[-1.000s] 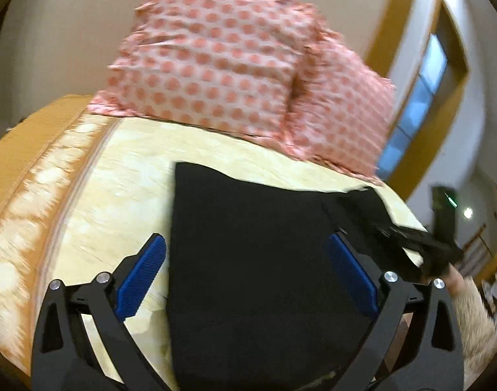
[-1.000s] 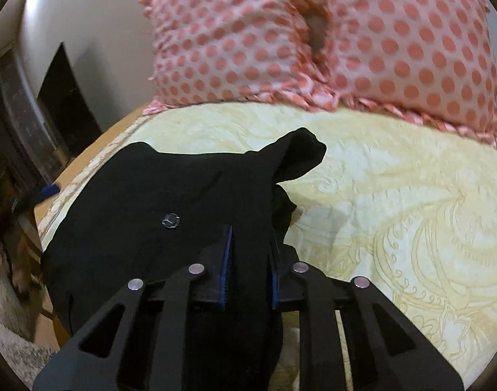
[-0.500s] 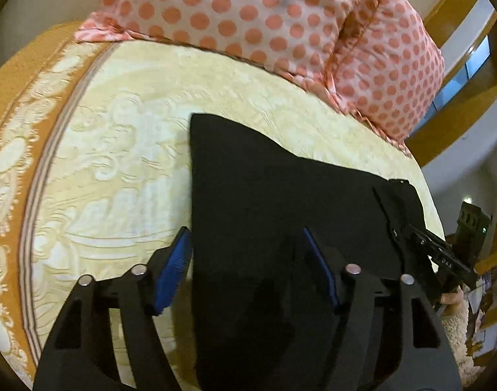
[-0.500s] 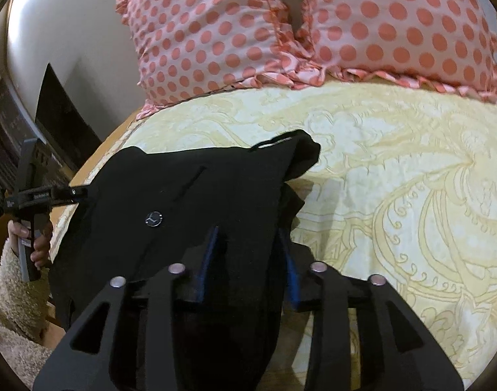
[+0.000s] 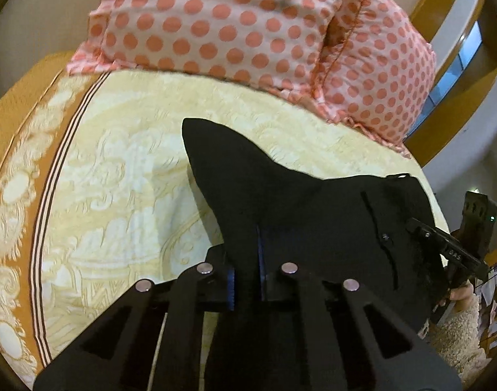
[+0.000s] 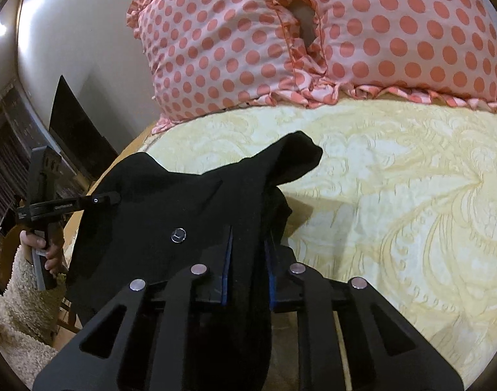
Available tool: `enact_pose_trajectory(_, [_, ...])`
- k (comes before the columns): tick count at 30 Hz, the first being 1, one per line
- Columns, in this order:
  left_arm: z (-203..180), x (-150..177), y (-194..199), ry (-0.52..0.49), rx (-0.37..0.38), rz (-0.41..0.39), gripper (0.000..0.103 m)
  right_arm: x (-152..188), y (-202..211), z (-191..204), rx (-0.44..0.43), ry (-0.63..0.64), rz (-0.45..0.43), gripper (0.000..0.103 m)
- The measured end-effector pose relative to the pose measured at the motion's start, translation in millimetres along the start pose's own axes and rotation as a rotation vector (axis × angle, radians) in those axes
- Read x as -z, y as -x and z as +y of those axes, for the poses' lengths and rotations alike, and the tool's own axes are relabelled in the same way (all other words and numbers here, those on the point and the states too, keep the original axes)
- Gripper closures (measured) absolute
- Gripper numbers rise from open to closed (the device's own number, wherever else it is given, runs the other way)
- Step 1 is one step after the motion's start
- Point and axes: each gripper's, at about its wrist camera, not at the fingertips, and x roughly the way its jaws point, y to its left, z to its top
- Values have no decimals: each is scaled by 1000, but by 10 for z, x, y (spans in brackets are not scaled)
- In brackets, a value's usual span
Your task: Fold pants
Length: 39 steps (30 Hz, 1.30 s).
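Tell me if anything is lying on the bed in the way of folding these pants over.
Nothing visible is. Both the left gripper and the right gripper are shut on the pants. The yellow bedspread beside them shows bare, and the pillows sit farther back at the head.

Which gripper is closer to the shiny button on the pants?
Right. The right gripper pinches the pants just beside the button; the left gripper grips the pants' edge farther off.
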Motion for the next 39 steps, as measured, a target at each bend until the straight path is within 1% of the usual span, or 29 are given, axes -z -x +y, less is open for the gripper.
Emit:
enact_pose_trajectory(4, [-131,-255,-29,-21,0,-30,94,-207,-18,-96,19,-5,-28,87])
enact_pose_trajectory(6, [-214,-439,-93,-40,-5,-51,94,-374,-26,-188,31,-8,-57,87])
enact_pose_trajectory(9, [-305,-766,-240,-58,-9,-89,94,-682,-47,-341,72,-3,-113,87])
enact_pose_trajectory(12, [-329,-1054,-492,-72,-46,-113,94,-927,-146,-506,125,7,-150,87])
enact_pose_trajectory(14, [-278,-1168,-724,-55,-73,-80,94,-992,-317,-633,162,-2,-115,87])
enact_pose_trajectory(15, [-210,-1199,-920,-27,-86,-26,94,-981,-460,-712,183,-20,-65,87])
enact_pose_trajectory(16, [-159,-1190,-1020,-14,-96,1,93,-952,-583,-753,219,-22,-21,87])
enact_pose_trajectory(17, [-107,-1170,-1126,0,-113,24,88,-909,-683,-770,252,-16,9,87])
enact_pose_trajectory(18, [-62,-1134,-1229,8,-136,37,85,-890,-712,-771,264,-8,10,86])
enact_pose_trajectory(19, [-39,-1107,-1285,9,-148,38,78,-880,-716,-758,273,1,3,84])
enact_pose_trajectory(20, [-27,-1089,-1295,10,-153,24,75,-884,-713,-750,284,5,4,84])
enact_pose_trajectory(21, [-29,-1090,-1289,13,-158,21,75,-894,-712,-740,306,6,9,77])
enact_pose_trajectory(22, [-39,-1095,-1270,14,-164,20,72,-897,-700,-733,329,4,11,65])
enact_pose_trajectory(23, [-52,-1097,-1228,12,-173,12,70,-898,-673,-726,360,0,13,56])
enact_pose_trajectory(24, [-95,-1067,-1120,-1,-194,-17,68,-885,-579,-711,415,-7,-10,43])
enact_pose_trajectory(25, [-141,-1033,-1016,-19,-215,-47,56,-853,-449,-670,445,-2,-55,37])
enact_pose_trajectory(26, [-202,-984,-894,-41,-230,-80,33,-796,-295,-600,454,14,-108,34])
enact_pose_trajectory(27, [-295,-890,-727,-67,-237,-126,24,-738,-174,-541,453,28,-139,29])
enact_pose_trajectory(28, [-382,-812,-594,-86,-225,-162,14,-676,-73,-442,433,51,-161,28])
enact_pose_trajectory(29, [-471,-716,-481,-103,-200,-186,12,-627,-26,-364,408,74,-162,28])
enact_pose_trajectory(30, [-583,-593,-379,-127,-160,-189,12,-530,8,-212,372,115,-143,28])
enact_pose_trajectory(31, [-679,-491,-324,-144,-130,-182,8,-456,-6,-102,358,148,-121,28])
enact_pose_trajectory(32, [-794,-360,-286,-164,-98,-170,7,-411,-30,-38,352,171,-101,28])
enact_pose_trajectory(33, [-871,-264,-283,-181,-85,-157,7,-337,-93,55,352,204,-63,28])
enact_pose_trajectory(36, [-1024,-90,-396,-218,-104,-105,7,-205,-253,193,369,243,5,28])
enact_pose_trajectory(39, [-1080,-15,-544,-224,-143,-77,7,-143,-281,215,400,247,13,28])
